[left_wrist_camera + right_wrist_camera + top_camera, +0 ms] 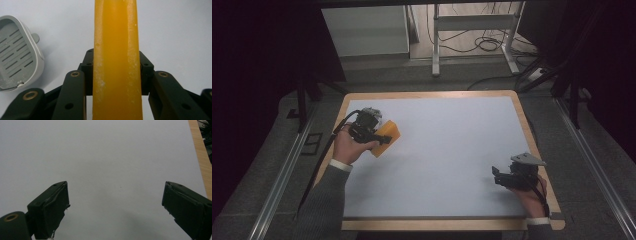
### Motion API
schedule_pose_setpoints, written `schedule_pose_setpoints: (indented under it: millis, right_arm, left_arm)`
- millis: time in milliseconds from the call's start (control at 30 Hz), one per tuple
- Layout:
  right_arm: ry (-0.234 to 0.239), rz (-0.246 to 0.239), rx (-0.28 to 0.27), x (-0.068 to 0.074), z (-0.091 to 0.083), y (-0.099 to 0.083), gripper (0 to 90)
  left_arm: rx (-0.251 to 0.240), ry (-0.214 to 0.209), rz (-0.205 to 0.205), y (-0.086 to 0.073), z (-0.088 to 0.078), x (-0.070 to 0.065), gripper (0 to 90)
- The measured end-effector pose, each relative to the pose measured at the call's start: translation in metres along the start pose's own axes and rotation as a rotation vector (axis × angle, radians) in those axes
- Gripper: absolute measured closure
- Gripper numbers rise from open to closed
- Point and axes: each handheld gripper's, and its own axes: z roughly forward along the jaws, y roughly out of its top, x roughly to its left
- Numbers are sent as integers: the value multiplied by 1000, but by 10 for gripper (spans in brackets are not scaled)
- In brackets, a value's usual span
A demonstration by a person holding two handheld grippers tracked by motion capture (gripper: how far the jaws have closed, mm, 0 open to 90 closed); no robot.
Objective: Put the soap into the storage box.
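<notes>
Soap bar in the left grip, dish waiting close by

Pinched edge-on between the jaws of the left gripper [116, 72]: an orange soap bar [115, 57], narrow face up toward the camera, chalky residue along both long edges. Held over the left part of the white table top [447, 145], near the far-left corner. Just beside it in the left gripper view, flat on the surface, a grey slotted soap dish [17, 52], hollow side up, apart from the bar.

Probably a carry toward that dish. Best done slowly: keep the squeeze steady, since soap is slick and may slide out endwise; turn the bar flat before lowering, line up its long side with the dish's long side, release low rather than drop.

Right gripper [115, 207] parked near the right edge, jaws spread wide with nothing between them, pointed across bare white surface.

Plenty of open room through the middle and right. Wooden rim [527, 130] close on the left behind the hand, so sweep inward, not outward.
</notes>
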Motion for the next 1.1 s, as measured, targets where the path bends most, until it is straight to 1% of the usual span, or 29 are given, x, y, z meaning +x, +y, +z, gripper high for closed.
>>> schedule_pose_setpoints:
  millis: [300, 367, 433, 567, 667, 867, 1033, 1100]
  right_arm:
    - [0, -1, 2, 0, 0, 0, 73]
    - [-1, -2, 3, 0, 1, 0, 73]
    - [-6, -1, -3, 0, 0, 0, 73]
    - [-4, -3, -3, 0, 0, 0, 73]
    - [-2, -3, 2, 0, 0, 0, 73]
    - [-4, -1, 1, -1, 0, 0, 73]
    - [-3, -2, 3, 0, 1, -1, 73]
    - [-2, -5, 4, 1, 2, -1, 73]
  left_arm:
    - [-3, 2, -7, 3, -2, 5, 609]
    - [-12, 12, -4, 3, -3, 5, 608]
    - [-24, 16, -13, 4, -6, 7, 608]
    - [-19, 23, -11, 6, -8, 9, 609]
    - [-25, 20, -19, 7, -9, 11, 608]
    - [-13, 27, -25, 10, -7, 15, 608]
    - [-20, 31, -30, 12, -9, 19, 609]
    - [-24, 33, -38, 12, -10, 20, 608]
